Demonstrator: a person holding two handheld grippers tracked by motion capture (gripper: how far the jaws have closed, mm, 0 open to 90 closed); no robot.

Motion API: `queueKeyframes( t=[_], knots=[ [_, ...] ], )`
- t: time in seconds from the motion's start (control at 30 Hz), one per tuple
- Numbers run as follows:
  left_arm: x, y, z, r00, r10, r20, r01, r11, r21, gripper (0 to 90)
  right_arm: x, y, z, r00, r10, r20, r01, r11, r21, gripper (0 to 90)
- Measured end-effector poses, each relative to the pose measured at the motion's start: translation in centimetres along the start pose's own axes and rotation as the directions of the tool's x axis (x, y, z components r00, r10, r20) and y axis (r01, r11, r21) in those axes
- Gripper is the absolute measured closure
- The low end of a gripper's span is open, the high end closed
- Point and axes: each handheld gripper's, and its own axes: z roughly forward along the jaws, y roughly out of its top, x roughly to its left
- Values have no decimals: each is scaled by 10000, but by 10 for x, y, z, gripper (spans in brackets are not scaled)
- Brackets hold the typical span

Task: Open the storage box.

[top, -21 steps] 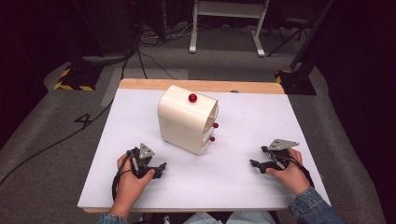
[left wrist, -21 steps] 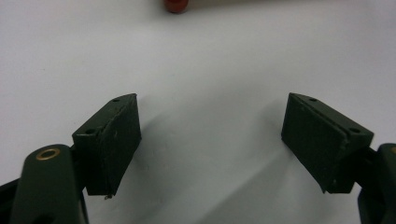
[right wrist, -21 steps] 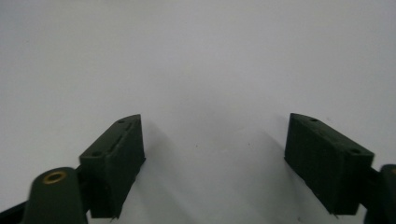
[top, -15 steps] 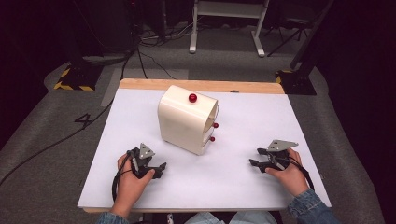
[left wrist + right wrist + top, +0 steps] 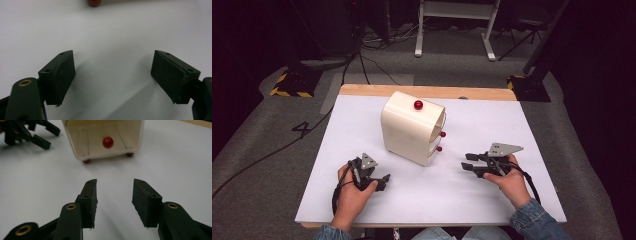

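No brand or label can be read on anything on the table point(image 5: 522, 125); the one legible mark is a "4" point(image 5: 302, 129) on the grey floor at about 9 o'clock from the table's white top.

A cream box point(image 5: 409, 127) with rounded corners stands near the table's middle, slightly toward 11 o'clock. A red knob point(image 5: 418, 104) sits on its top face, and two smaller red knobs point(image 5: 441, 141) stick out at its right edge. In the right gripper view the box's open front faces the camera, with a red ball-like knob point(image 5: 108, 142) inside on the back wall, blurred; the box top is cut off by the frame edge.

The left hand-held gripper point(image 5: 381, 180) rests at about 7 o'clock from the box, its jaws wide apart over bare white surface with nothing between them. The right hand-held gripper point(image 5: 469, 162) lies at about 4 o'clock from the box, pointing toward it, jaws parted and empty.

In the left gripper view a red knob point(image 5: 94, 2) is clipped at the top edge; what it belongs to cannot be made out there.
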Motion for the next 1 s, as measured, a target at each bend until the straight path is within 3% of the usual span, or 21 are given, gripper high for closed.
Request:
queueKeyframes(
  t=[0.03,0.07,0.17,0.27,0.33,0.4,0.77,1.0],
  knots=[
    [0,0,0,10000,-1,-11,1,10000,-19,194,0,0,0,10000,0,0,0,10000,0,574],
    [0,0,1,10000,-41,10,41,10000,-20,190,0,5,11,9997,2,-255,-7,9999,-164,575],
    [0,0,1,10000,-33,11,33,10000,-34,189,0,10,28,9990,-189,-404,160,9975,-691,577],
    [0,0,1,10000,-9,-9,9,10000,-35,189,0,11,38,9980,-26,-629,-52,9923,-1240,597],
    [0,0,1,10000,-12,-4,11,10000,-54,189,0,11,47,9991,187,-381,-246,9865,-1618,598],
    [-1,0,1,10000,-3,-26,2,10000,-80,189,-1,10,55,9983,157,-569,-254,9843,-1746,629],
    [-1,0,1,10000,-16,1,16,10000,-49,189,-6,12,67,9992,100,-392,-155,9896,-1431,642],
    [0,0,1,10000,-7,1,7,10000,-40,189,-6,17,76,9990,-227,-396,183,9939,-1086,700]
  ],
)
